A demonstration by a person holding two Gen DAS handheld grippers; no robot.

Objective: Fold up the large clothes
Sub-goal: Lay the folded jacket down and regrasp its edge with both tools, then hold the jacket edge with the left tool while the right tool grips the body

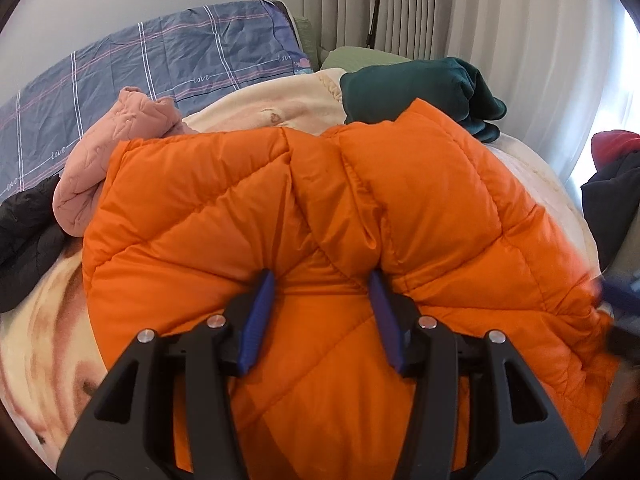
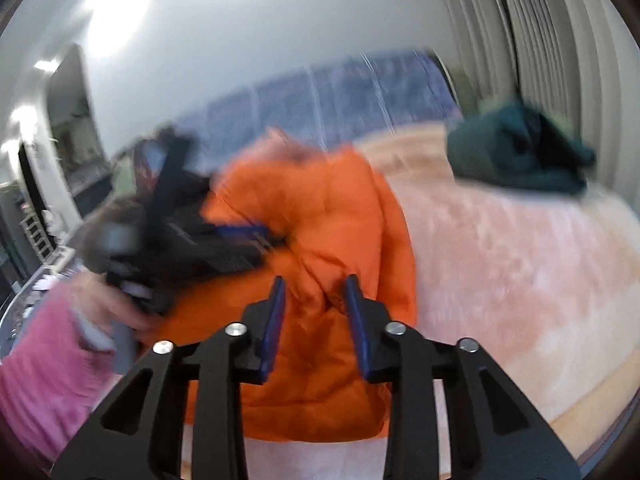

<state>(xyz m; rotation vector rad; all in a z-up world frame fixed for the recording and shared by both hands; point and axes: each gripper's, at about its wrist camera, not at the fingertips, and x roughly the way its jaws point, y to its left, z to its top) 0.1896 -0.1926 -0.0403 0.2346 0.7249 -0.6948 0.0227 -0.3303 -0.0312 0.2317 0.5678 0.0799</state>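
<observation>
An orange quilted puffer jacket lies bunched on the bed, its two halves meeting in a ridge at the middle. My left gripper is open, its blue pads resting on the jacket on either side of a raised fold. In the blurred right wrist view the jacket sits left of centre, and my right gripper is open over its near edge, with orange fabric between the pads. The left gripper shows there at the jacket's left side, held by a hand in a pink sleeve.
A cream and pink fleece blanket covers the bed. A pink quilted garment, a black garment and a folded dark green garment lie around the jacket. A blue checked pillow is at the back, curtains behind.
</observation>
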